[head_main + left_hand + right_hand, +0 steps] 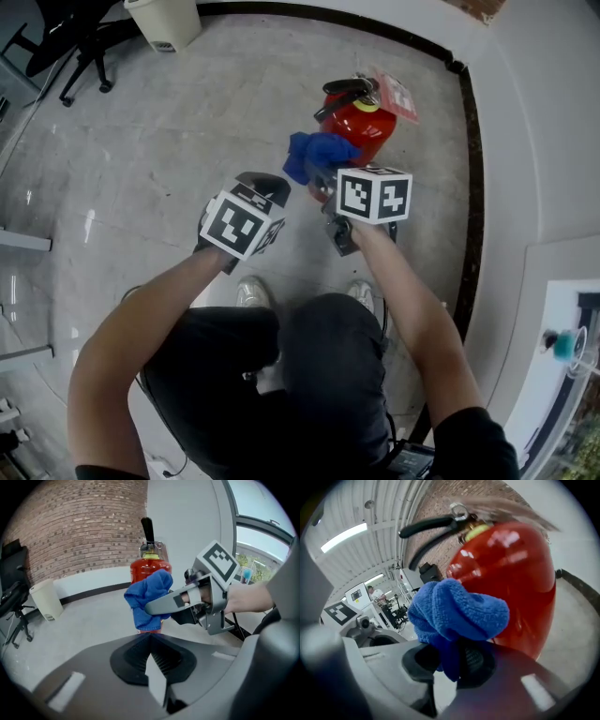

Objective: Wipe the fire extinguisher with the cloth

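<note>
**Cloth in the right tool against the red extinguisher, left tool shut and empty**

Nearest in the head view, the person stands on the pale marble floor (159, 141) with both shoes (251, 292) pointing toward the far wall, a forearm reaching out on each side.

The left tool (269, 186) is held on the left, a little nearer than the extinguisher and apart from it. In the left gripper view its jaws are pressed together with nothing between them. They point toward the extinguisher and the cloth beyond, touching neither.

Just to its right, the right tool (323, 183) reaches farther out. In the right gripper view its jaws stand partly apart and clamp a fold of the blue cloth (457, 613). The rest of the cloth bulges out past the tips in a loose bundle.

That bundle lies against the near left side of the fire extinguisher (364, 127), at about mid-height on the red cylinder in the left gripper view. The extinguisher stands upright on the floor directly beyond the right tool and to the far right of the left tool. Its black handle and lever are at the top, above the cloth, and a red-and-white tag (396, 94) hangs from the neck on the right.

Beyond it the floor meets a dark skirting strip and a white wall. Far to the left are a white waste bin (164, 19) and a black office chair (84, 47), and a brick wall (79, 527) rises behind them.
</note>
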A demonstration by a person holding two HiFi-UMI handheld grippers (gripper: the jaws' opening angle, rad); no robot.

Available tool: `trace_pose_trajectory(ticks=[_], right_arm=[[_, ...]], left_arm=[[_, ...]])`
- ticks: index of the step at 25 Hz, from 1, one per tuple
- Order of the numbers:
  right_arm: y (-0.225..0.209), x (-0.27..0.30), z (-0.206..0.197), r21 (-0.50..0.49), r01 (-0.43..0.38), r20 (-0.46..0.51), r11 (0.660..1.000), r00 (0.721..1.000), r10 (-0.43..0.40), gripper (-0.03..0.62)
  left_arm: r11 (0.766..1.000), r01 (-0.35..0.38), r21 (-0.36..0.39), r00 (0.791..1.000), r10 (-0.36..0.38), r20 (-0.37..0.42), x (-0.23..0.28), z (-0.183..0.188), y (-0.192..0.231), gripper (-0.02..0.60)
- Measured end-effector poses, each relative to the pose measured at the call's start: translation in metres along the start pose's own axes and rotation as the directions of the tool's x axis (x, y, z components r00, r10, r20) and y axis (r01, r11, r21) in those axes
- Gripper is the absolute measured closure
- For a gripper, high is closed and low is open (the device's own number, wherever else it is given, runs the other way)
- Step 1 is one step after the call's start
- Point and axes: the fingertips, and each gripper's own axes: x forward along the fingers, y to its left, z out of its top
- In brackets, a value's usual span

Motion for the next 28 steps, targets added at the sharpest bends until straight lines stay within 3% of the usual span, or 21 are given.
trace_pose_trajectory(ticks=[9,18,23,28], right_arm=[[-0.061,0.06,-0.095,0.093,0.077,-0.117,0.993,0.991,-0.066,0.531],[-0.111,0.08,-0.172,0.099,0.147,-0.259,0.984,0.959,-0.117,0.531],[-0.135,0.069,-0.197,0.07,0.179,-0.318,0.981,0.937,-0.148,0.531],[-0.156,0.039,-0.2,0.045,0.22,-0.345,0.974,0.919,-0.192,0.531]], left_arm=[[0.998,0.01,-0.056,0.997,-0.014,-0.072,0.032,-0.033,0.019,0.577],[0.994,0.054,-0.09,0.994,-0.062,-0.089,0.077,-0.042,0.018,0.577],[0.994,0.048,-0.098,0.998,-0.052,-0.042,0.085,-0.031,0.026,0.577],[0.995,0.027,-0.092,0.999,-0.023,0.048,0.074,0.007,0.039,0.577]])
